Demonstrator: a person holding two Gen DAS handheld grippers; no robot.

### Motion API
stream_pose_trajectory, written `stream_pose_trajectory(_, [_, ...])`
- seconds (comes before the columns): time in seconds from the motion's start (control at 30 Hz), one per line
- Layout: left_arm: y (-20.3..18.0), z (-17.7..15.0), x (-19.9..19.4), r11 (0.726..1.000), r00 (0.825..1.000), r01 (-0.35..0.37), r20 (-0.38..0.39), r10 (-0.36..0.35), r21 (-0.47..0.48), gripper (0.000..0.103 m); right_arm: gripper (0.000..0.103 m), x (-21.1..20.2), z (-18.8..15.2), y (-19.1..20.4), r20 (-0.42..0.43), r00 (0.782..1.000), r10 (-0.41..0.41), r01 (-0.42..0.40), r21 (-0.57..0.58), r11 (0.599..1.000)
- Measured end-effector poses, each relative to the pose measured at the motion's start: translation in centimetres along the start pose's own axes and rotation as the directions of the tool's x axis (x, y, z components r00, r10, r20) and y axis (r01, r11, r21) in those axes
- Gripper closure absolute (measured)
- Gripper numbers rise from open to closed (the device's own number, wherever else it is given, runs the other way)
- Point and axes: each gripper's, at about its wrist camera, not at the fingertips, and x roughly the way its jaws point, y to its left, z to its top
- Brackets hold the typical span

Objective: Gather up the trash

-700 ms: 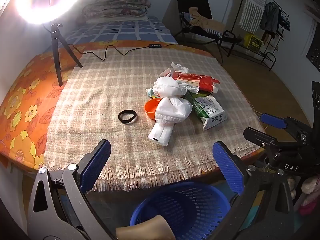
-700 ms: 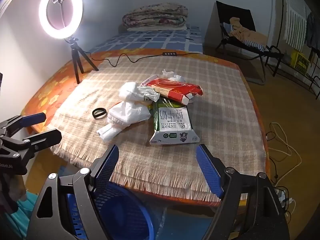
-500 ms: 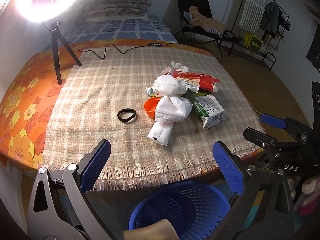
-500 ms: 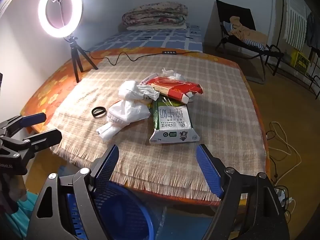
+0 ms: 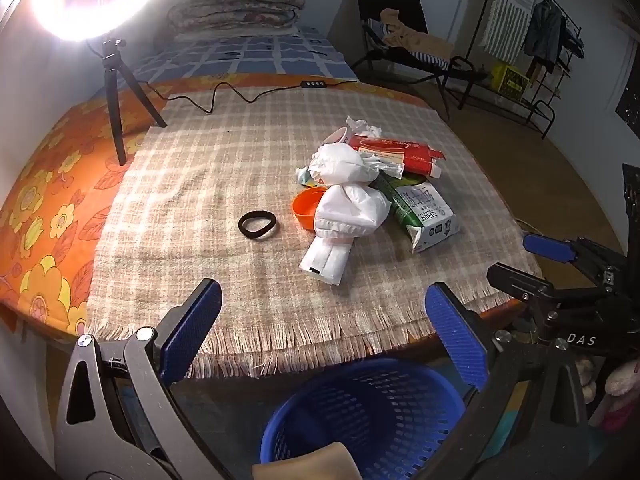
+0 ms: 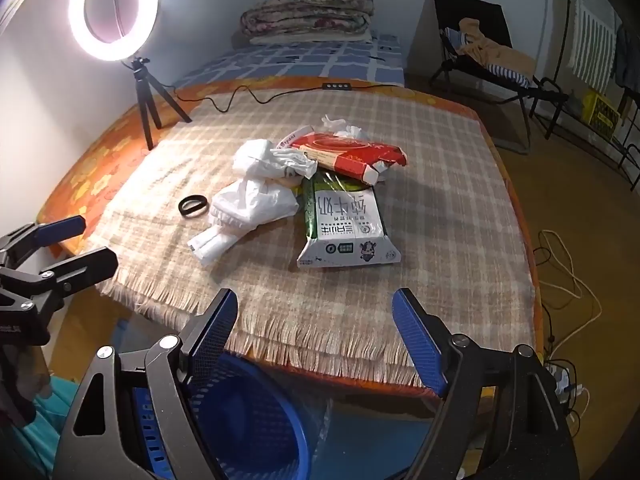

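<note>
Judging from the scene, still at the very start: no piece of trash collected yet. Largest first, the blue basket (image 5: 362, 412) on the floor just below the near edge of the table (image 5: 192, 168), holding no visible trash; only a pale rounded shape shows at the bottom edge of the left view, not possible to identify. On the checked cloth, well apart from the basket, the whole pile waiting: the green and white milk carton (image 6: 346, 224) lying flat, the red box (image 6: 348, 154) behind and partly over it, two white plastic bags (image 5: 350, 208) crumpled together, the orange cup (image 5: 306, 208) touching the nearer bag, a crumpled white tissue (image 6: 340, 126) at the far side, and the black ring (image 5: 257, 225) alone, just beside the pile to the left. Left gripper (image 5: 322, 322) hanging above the table edge and basket, fingers wide apart, nothing between them. Right gripper (image 6: 314, 328) the same: pointed down at the pile, fingers spread, empty. Everything left to do: picking each item and dropping it into the basket.
</note>
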Motion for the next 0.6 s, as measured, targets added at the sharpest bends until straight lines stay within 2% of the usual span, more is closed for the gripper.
stream_pose_trajectory(0.6, [0.6, -0.07, -0.02, 1.0, 1.0, -0.014, -0.005, 0.014, -0.013, 0.0, 0.023, 0.85, -0.27, -0.15, -0.033, 0.999, -0.004, 0.004, 0.003, 1.0])
